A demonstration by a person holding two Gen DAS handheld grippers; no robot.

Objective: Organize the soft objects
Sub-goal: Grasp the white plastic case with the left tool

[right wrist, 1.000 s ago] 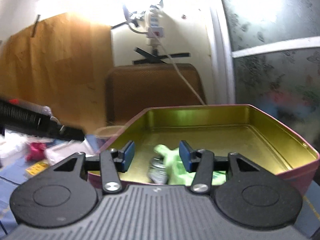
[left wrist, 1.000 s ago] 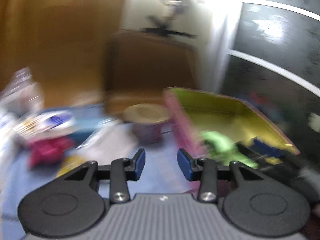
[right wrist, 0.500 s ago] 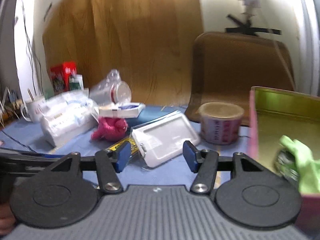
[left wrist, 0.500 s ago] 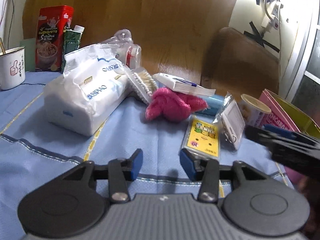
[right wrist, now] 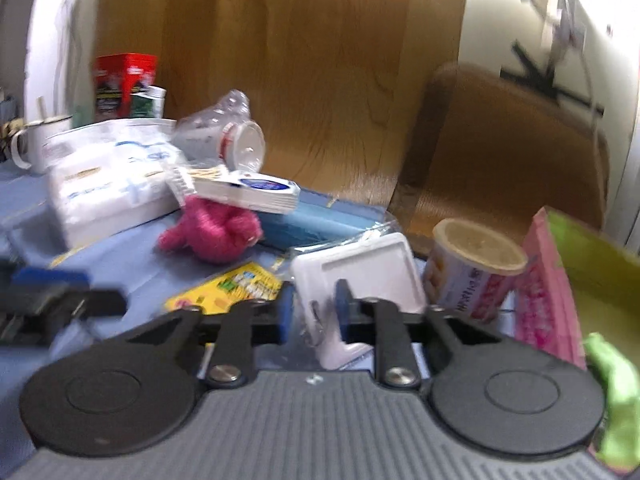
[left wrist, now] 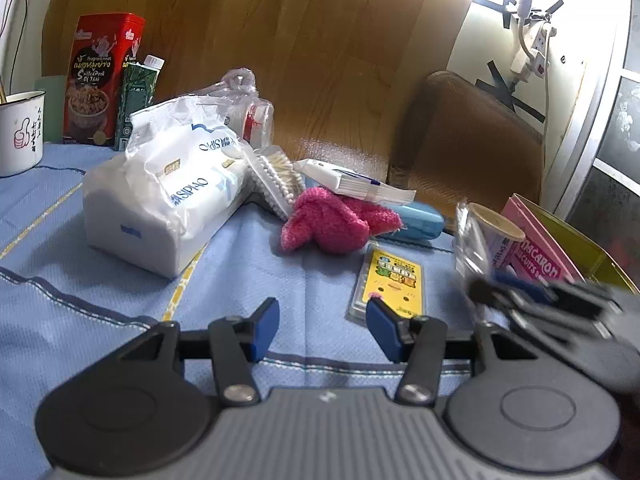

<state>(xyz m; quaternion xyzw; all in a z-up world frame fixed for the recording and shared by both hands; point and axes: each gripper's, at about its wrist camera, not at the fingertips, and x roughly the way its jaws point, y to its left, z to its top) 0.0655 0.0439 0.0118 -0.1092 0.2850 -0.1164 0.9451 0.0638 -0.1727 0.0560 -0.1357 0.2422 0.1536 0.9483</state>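
Pink cloth (left wrist: 334,222) lies partly under a booklet (left wrist: 360,182); left gripper (left wrist: 322,326) opening on nothing, right gripper (right wrist: 310,314) blurred, pinched narrow.

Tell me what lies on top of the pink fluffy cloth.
A white packet with a blue label rests on the pink fluffy cloth, and a pack of cotton swabs leans against it. The cloth's back part, under the packet, is hidden.

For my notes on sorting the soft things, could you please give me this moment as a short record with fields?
surface: blue cloth
soft item waiting: pink towel, under a white packet
soft item stowed: green cloth in pink tin
left claw: opening, nothing between
right claw: nearly closed, over white plastic case; grip unclear
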